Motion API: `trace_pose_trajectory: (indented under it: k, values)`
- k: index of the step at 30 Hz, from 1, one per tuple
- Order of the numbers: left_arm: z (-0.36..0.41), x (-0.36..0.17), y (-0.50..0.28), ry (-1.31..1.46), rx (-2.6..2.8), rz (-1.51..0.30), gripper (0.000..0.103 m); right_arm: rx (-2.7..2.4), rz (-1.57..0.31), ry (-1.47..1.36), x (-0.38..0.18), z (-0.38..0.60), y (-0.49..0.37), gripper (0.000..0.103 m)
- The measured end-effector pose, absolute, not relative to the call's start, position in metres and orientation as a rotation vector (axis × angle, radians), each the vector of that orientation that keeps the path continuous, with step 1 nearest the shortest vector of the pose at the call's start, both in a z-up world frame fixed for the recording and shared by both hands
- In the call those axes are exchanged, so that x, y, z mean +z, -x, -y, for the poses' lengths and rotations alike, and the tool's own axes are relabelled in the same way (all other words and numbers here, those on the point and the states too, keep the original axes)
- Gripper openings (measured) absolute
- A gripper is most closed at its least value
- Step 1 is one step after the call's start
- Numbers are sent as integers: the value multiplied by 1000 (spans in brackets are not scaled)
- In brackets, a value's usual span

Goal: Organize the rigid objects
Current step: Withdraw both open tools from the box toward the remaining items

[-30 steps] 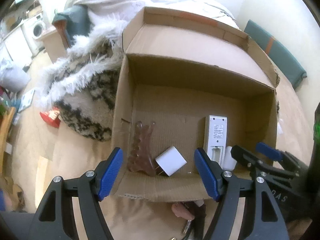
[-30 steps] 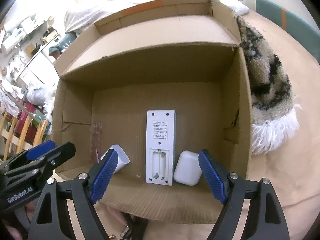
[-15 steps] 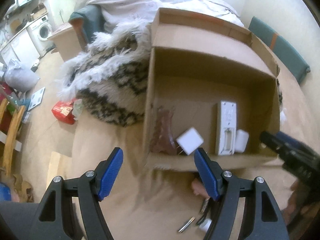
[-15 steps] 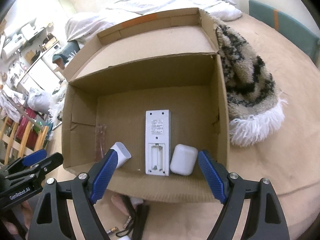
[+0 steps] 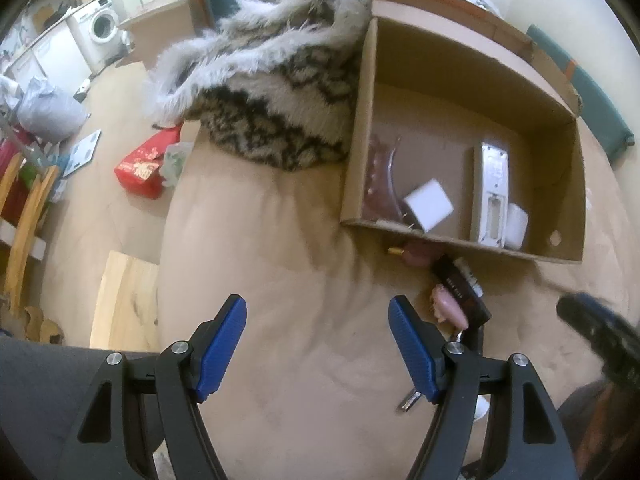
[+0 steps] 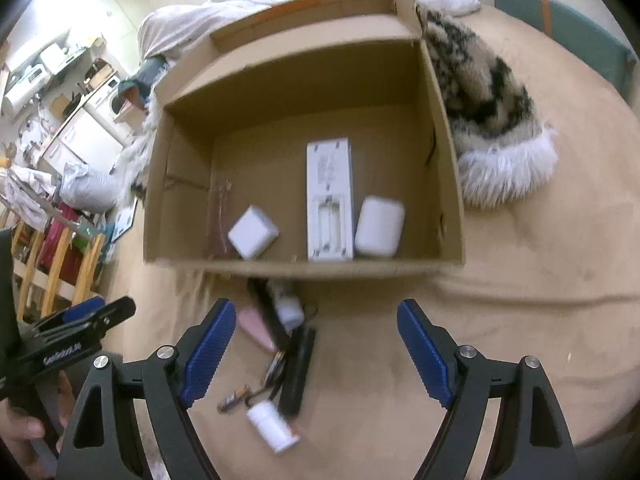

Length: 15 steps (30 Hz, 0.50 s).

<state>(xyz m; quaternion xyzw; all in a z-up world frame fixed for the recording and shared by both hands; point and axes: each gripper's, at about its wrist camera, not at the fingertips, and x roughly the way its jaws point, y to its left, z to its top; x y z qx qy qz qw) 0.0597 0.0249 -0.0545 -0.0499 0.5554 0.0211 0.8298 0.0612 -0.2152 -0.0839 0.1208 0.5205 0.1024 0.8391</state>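
An open cardboard box (image 6: 452, 200) (image 5: 356, 160) lies on the beige bed. Inside are a white remote (image 6: 330, 200) (image 5: 493, 196) lying back side up, a white earbud case (image 6: 379, 226) (image 5: 516, 226), a white charger cube (image 6: 253, 231) (image 5: 428, 206) and a brown hair claw (image 5: 380, 184). In front of the box lie a black bar (image 6: 298, 372) (image 5: 460, 290), a pink item (image 6: 256, 328) (image 5: 450, 306), a small white bottle (image 6: 274, 426) and a battery (image 6: 234, 398). My left gripper (image 5: 318, 344) and right gripper (image 6: 312, 344) are open and empty, pulled back from the box.
A furry black-and-white blanket (image 5: 272, 92) (image 6: 492, 120) lies beside and behind the box. A teal cushion (image 6: 568, 28) is at the far right. Off the bed's left edge are a red packet (image 5: 144, 164), a wooden board (image 5: 124, 304) and a washing machine (image 5: 102, 28).
Both grippers have pulled back and away from the box, staying open. The loose items in front of the box have come into view. The box contents have not moved.
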Motion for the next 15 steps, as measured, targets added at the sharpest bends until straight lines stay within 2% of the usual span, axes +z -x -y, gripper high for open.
trace_pose_trajectory:
  k: [15]
  values:
    - [-25,-65,-67,137,76,-1213,71,278,-1484,-424,-166,179,-34,88]
